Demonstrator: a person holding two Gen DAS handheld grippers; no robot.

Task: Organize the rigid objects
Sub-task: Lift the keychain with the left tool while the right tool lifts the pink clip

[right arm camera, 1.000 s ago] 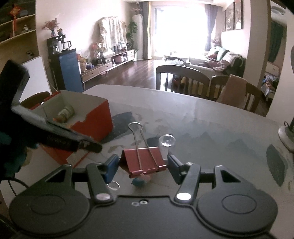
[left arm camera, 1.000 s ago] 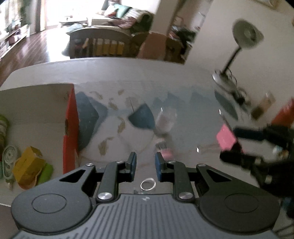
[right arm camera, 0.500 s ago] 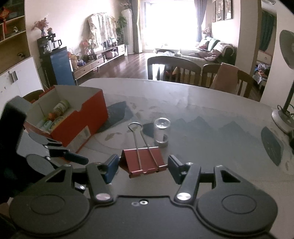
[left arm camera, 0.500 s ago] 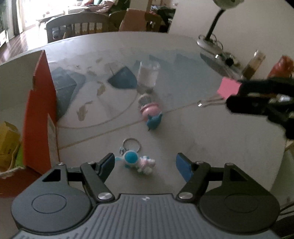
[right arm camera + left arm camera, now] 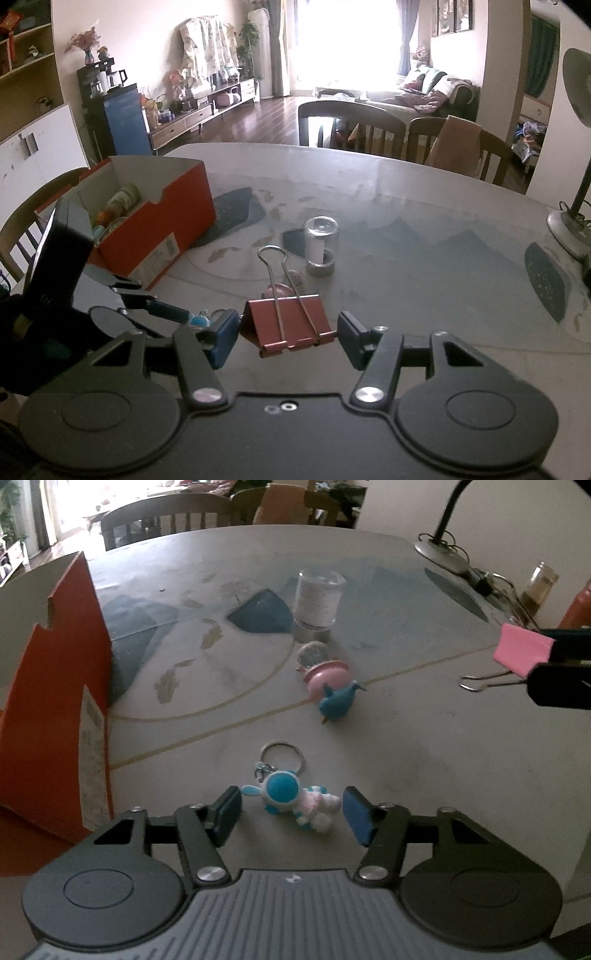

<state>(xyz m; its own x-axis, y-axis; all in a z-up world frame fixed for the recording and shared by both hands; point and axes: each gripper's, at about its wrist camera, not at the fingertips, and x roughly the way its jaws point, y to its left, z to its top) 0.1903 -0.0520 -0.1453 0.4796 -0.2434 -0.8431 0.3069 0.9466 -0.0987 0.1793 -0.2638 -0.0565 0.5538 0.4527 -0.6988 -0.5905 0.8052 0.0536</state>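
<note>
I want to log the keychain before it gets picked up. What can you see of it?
The keychain is a small blue and white astronaut-like figure with pinkish touches, seemingly plastic. A short chain joins its head to a metal ring. It lies flat on the table, between the open fingers of the left gripper, apparently untouched by either.

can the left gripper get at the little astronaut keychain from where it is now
Probably yes. The left gripper is open, and the astronaut keychain lies on the table right between its fingers, with nothing in the way.
</note>
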